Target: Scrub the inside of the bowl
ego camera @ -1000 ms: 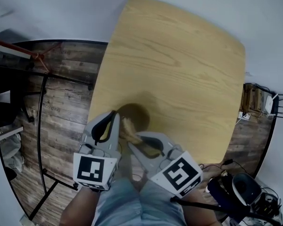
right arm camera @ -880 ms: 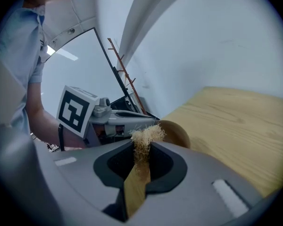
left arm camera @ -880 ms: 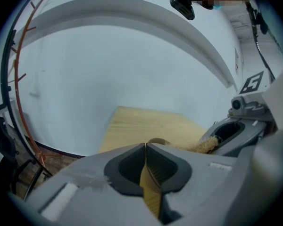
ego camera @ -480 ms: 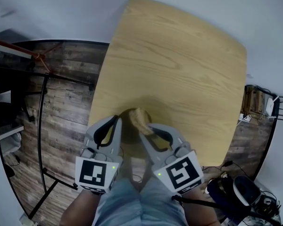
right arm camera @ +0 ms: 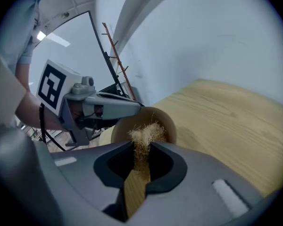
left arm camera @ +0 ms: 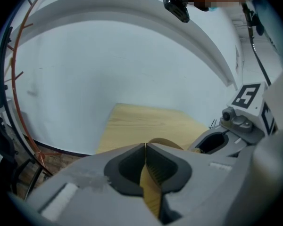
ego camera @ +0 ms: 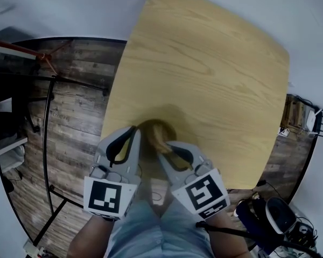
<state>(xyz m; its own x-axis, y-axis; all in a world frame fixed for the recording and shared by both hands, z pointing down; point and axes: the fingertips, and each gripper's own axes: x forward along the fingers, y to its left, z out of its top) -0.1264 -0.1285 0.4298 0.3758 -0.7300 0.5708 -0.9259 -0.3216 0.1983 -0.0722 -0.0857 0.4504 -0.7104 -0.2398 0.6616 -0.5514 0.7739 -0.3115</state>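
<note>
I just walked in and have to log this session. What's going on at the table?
A person is working two handheld grippers at the near edge of a light wooden table. The left gripper is shut on the rim of a small round wooden bowl, steadying it. The right gripper is shut on a wooden-handled scrubbing brush, whose pale fibre bristles sit inside the bowl's opening. Scrubbing looks under way.
</note>
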